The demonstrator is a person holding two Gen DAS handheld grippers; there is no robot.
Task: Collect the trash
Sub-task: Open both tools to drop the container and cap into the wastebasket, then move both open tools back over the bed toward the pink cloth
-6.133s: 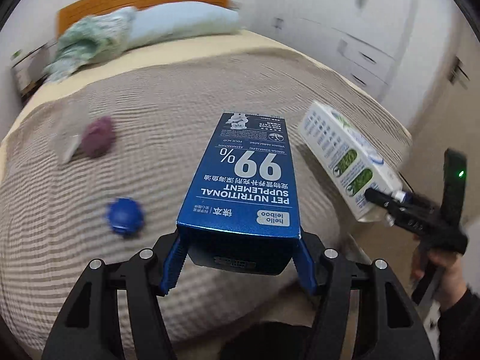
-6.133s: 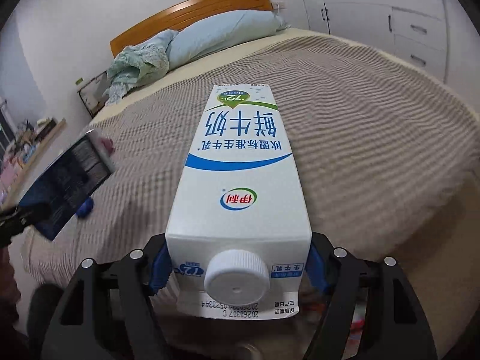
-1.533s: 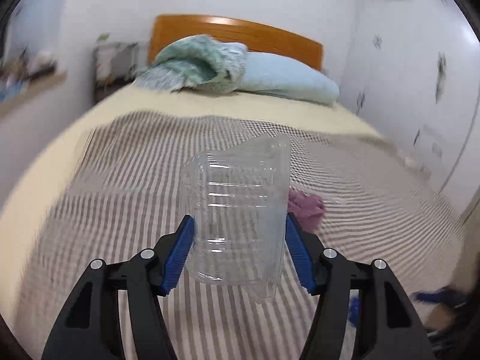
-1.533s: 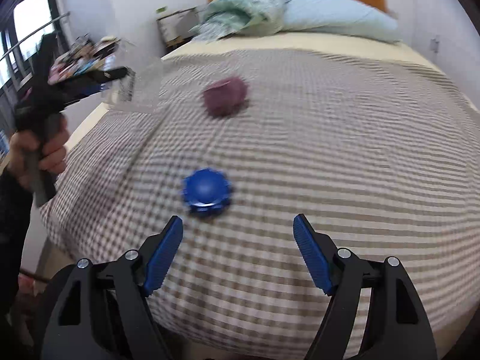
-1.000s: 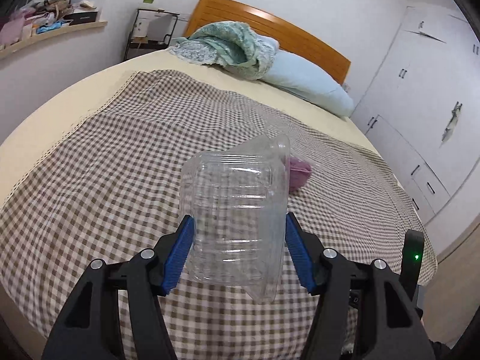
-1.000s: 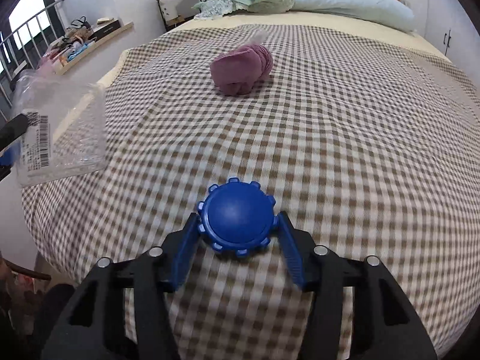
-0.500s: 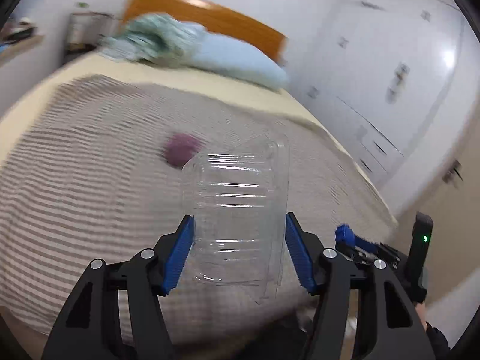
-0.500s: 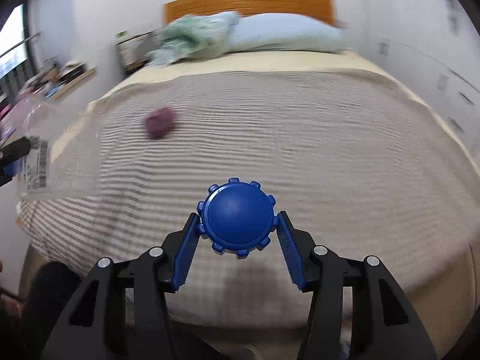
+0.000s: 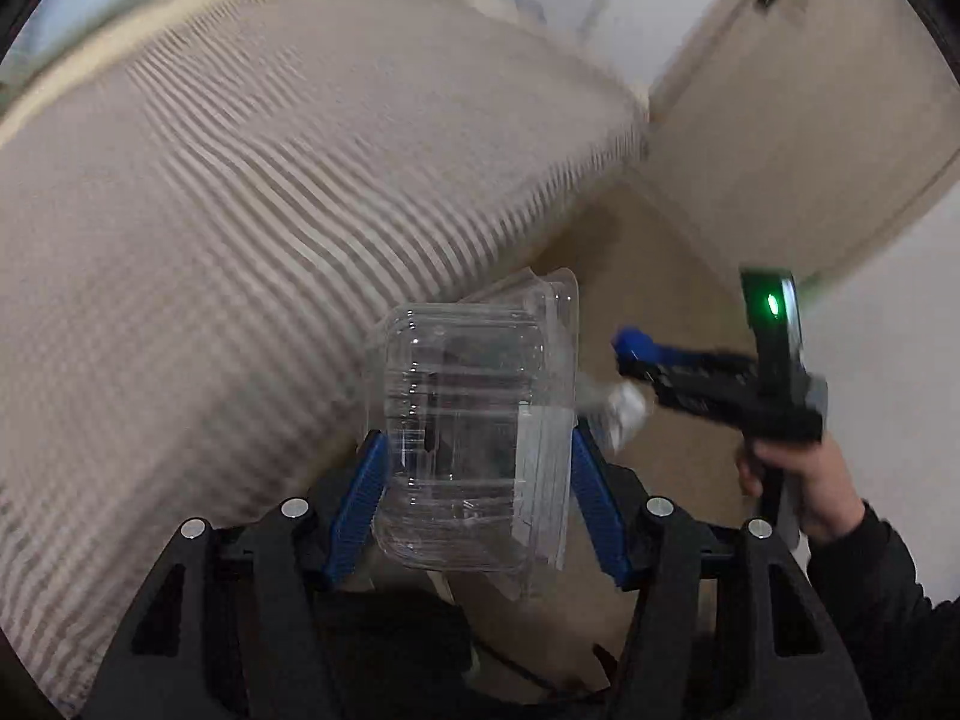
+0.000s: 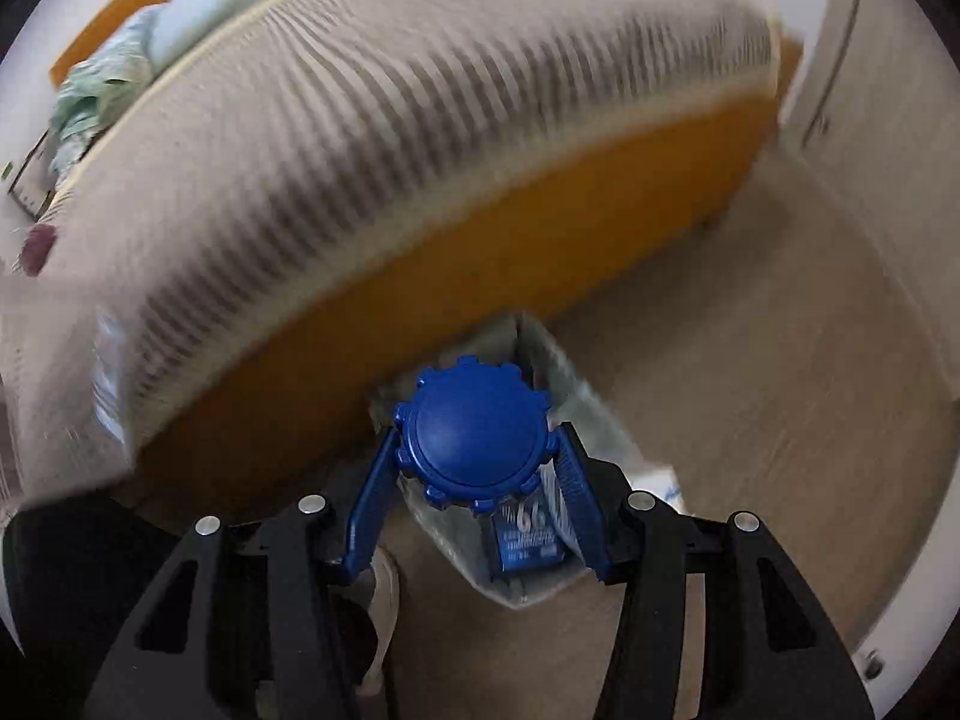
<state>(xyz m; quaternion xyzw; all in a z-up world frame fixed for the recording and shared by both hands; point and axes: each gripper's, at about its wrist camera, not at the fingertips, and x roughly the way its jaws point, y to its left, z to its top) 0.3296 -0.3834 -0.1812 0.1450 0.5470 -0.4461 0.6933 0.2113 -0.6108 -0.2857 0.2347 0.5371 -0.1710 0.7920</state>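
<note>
Both hands have swung off the bed since half a second ago; the cameras that looked across the checked blanket [image 9: 252,192] now look down over the bed's foot at the floor [image 10: 750,330]; heavy motion blur in both views.

Left gripper [image 9: 477,510]: jaws clamped on the clear plastic clamshell [image 9: 474,432], one pad on each long side, box standing up out of the fingers; a side grip probably because the thin shell would buckle if pinched at an edge.

Right gripper [image 10: 477,492]: jaws closed on the blue ridged cap [image 10: 477,432], pinched across its diameter with the flat face to the camera; it hangs right over the open trash bag [image 10: 558,384] on the floor by the orange bed frame [image 10: 480,228]; my read is that a drop is being lined up. In the bag: the blue carton [image 10: 528,540] and, at the edge, a white thing I can't identify.

From the left view the right gripper is off to the right, a hand [image 9: 804,480] on its grip; the bag is mostly hidden there.

Count: 2 grippers, both loaded; 1 clamshell; 1 cap; 1 bag; 1 purple crumpled item [image 10: 37,246] left on the bed, small and blurred.
</note>
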